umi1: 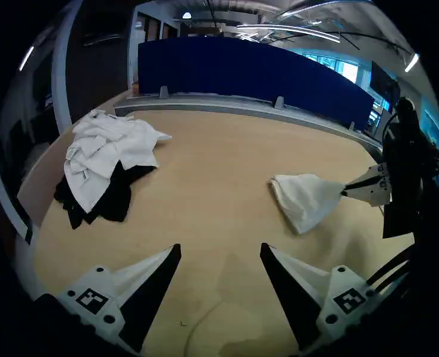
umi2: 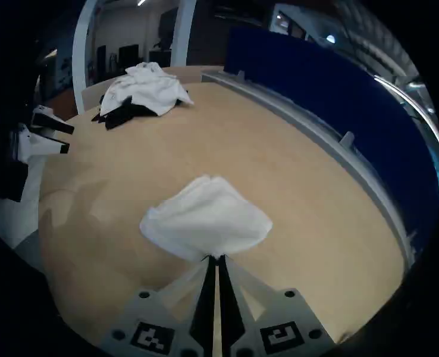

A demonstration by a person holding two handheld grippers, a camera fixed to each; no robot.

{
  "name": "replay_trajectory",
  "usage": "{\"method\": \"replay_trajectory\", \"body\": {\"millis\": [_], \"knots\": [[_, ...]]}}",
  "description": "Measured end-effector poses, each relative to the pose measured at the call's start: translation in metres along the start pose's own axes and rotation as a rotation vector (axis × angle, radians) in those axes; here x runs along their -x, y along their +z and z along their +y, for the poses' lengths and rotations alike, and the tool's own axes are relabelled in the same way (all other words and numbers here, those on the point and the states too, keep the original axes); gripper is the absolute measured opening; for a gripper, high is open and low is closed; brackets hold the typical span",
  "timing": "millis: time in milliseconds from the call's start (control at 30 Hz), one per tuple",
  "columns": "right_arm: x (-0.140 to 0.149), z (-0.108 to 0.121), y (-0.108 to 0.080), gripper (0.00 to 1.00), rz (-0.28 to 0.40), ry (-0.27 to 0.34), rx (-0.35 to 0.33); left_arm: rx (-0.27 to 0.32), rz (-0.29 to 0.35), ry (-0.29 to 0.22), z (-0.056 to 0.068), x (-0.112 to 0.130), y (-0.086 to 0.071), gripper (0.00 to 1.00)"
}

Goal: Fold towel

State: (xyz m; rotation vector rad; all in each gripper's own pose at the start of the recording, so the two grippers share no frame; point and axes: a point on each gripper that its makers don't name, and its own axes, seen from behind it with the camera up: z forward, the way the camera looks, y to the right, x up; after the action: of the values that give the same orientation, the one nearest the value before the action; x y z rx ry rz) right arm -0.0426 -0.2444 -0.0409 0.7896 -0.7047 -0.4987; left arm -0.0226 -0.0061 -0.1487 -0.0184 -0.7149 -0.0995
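— Towel is lying bunched near the middle of the worktop. The right hand-held gripper has one corner, both fingers closed tight on the cloth.
— And the left hand-held gripper?
— Wide open and holding nothing, well apart from it. I reckon it should take the neighbouring corner, so the two can lift and spread the cloth flat before any fold.
— Is the pile of clothes in the way?
— No, it's well off at the far edge.
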Motion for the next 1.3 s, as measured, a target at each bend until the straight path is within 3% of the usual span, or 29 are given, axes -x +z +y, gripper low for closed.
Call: {"method": "replay_trajectory", "body": {"millis": [300,500,933,1300], "knots": [[-0.076,0.030,-0.041,0.03,0.129,-0.001,0.045,0.008,0.041,0.009,0.003,-0.025,-0.004,0.99],[-0.095,0.045,-0.061,0.03,0.163,-0.001,0.071,0.015,0.060,0.016,0.009,-0.036,-0.006,0.99],[-0.089,0.075,-0.085,0.03,0.162,0.008,0.125,0.031,0.067,0.026,0.014,-0.044,-0.008,0.99],[-0.061,0.126,-0.119,0.03,0.145,0.055,0.193,0.041,0.064,0.029,0.017,-0.049,-0.002,0.99]]}}
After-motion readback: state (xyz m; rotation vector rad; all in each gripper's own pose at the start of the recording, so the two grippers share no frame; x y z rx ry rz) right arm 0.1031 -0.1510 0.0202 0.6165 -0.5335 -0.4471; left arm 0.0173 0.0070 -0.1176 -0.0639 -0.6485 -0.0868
